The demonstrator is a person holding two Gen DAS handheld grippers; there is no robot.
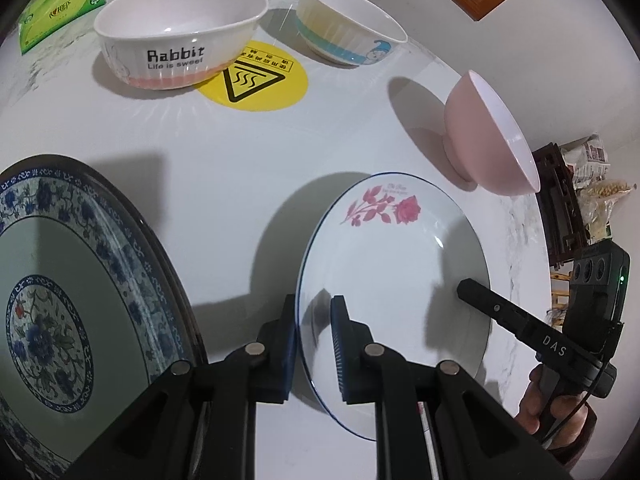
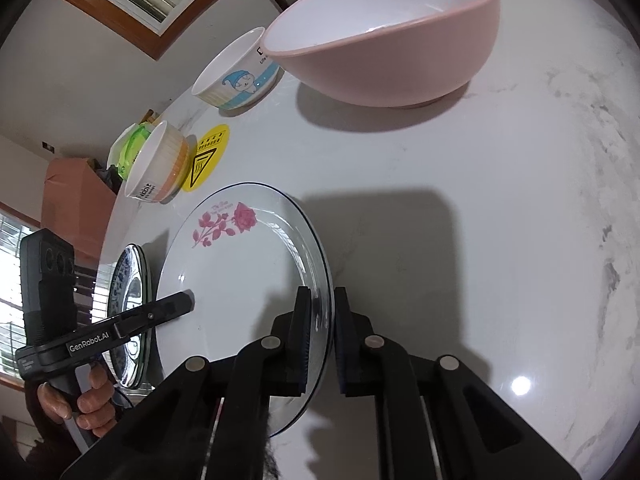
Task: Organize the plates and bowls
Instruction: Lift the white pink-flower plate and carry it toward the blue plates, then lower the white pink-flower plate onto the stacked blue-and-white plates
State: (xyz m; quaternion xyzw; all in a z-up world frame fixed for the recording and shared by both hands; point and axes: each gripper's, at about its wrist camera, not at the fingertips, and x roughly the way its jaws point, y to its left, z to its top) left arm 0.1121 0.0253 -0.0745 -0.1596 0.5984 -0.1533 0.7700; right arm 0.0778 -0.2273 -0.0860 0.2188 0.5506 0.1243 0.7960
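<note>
Straddling the rose plate rim: right hand-held gripper.

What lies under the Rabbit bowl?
The Rabbit bowl sits partly on the yellow warning sticker; the sticker's left edge is hidden beneath it. Otherwise only the table shows.

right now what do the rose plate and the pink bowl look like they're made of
Rose plate: probably glazed ceramic or porcelain, going by the glossy white face with sharp reflections, the printed rose and the thin dark rim line. Melamine can't be ruled out.
Pink bowl: smooth satin pink outside, shinier white inside, thick even rim and foot; it looks like matte-glazed ceramic or melamine, and the look leaves that open.
</note>
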